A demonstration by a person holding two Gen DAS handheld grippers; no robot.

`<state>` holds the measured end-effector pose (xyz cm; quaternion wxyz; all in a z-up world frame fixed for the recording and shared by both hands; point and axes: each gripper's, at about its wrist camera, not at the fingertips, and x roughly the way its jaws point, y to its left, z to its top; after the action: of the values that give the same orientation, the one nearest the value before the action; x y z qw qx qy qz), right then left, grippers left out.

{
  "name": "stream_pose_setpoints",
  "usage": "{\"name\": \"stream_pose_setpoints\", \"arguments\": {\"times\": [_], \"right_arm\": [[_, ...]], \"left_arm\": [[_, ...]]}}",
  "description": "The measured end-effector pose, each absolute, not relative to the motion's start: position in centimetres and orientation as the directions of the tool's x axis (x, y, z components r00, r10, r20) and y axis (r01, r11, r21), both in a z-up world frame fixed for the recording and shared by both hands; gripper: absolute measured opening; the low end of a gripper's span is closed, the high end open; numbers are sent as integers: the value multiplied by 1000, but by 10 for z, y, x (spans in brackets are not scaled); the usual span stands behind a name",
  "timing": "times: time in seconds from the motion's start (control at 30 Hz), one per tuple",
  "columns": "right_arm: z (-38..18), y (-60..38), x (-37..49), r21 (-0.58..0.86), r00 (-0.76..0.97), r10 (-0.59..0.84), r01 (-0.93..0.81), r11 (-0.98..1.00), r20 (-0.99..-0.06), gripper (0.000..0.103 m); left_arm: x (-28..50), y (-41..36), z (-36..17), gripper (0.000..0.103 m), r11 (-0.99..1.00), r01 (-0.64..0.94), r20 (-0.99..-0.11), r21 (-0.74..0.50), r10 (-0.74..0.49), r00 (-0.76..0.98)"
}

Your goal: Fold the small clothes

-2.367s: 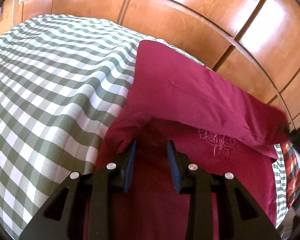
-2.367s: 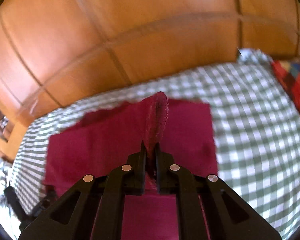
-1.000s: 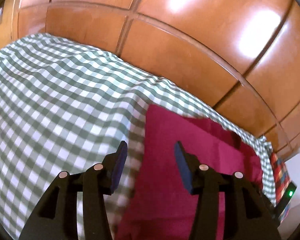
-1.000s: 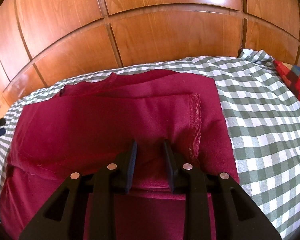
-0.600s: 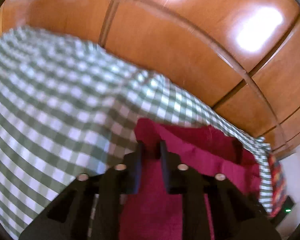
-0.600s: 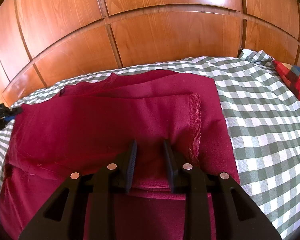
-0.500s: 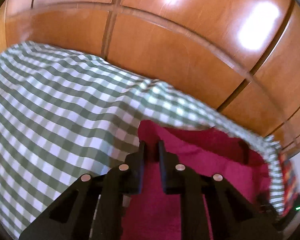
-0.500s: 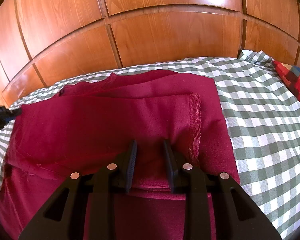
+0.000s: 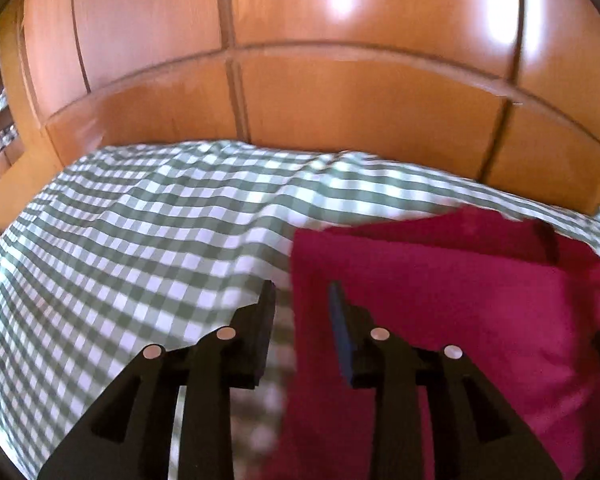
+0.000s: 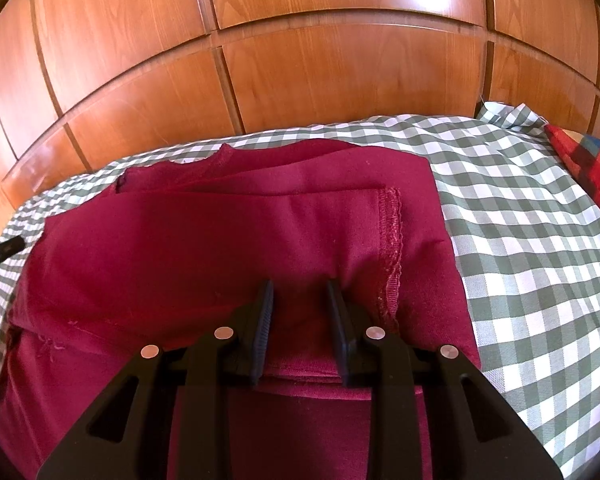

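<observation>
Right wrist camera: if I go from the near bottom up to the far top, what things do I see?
Black fingers → dark red garment → green checked cloth → wooden panels.

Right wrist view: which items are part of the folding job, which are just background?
In the job:
- maroon garment, partly folded on the bed
- right gripper, jaws apart over its near edge
- left gripper, jaws opening astride its left edge

Just there:
- green checked bedsheet
- wooden panelled wall
- red plaid cloth, far right
</observation>
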<state>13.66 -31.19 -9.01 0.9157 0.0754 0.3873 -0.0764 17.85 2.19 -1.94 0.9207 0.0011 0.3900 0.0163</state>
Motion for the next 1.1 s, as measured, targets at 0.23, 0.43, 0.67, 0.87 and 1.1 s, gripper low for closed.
{"name": "stream_pose_setpoints", "arguments": {"times": [0.23, 0.43, 0.67, 0.87, 1.1], "right_arm": [[-90, -312, 137, 65, 687, -93, 201, 977, -720, 26], [-90, -311, 138, 52, 686, -103, 203, 978, -721, 26], [-91, -308, 137, 44, 685, -111, 204, 978, -720, 26], [-91, -306, 137, 28, 682, -123, 206, 978, -721, 26], [-91, -305, 137, 21, 681, -128, 207, 978, -721, 26]], "left_arm": [[110, 2, -19, 37, 998, 64, -684, 14, -37, 729], [91, -10, -24, 38, 995, 95, -684, 8, -63, 727], [90, -10, -25, 40, 996, 91, -683, -1, -67, 728], [93, -9, -30, 40, 996, 90, -689, 1, -65, 722], [99, -4, -34, 40, 997, 81, -692, -1, -59, 719]]}}
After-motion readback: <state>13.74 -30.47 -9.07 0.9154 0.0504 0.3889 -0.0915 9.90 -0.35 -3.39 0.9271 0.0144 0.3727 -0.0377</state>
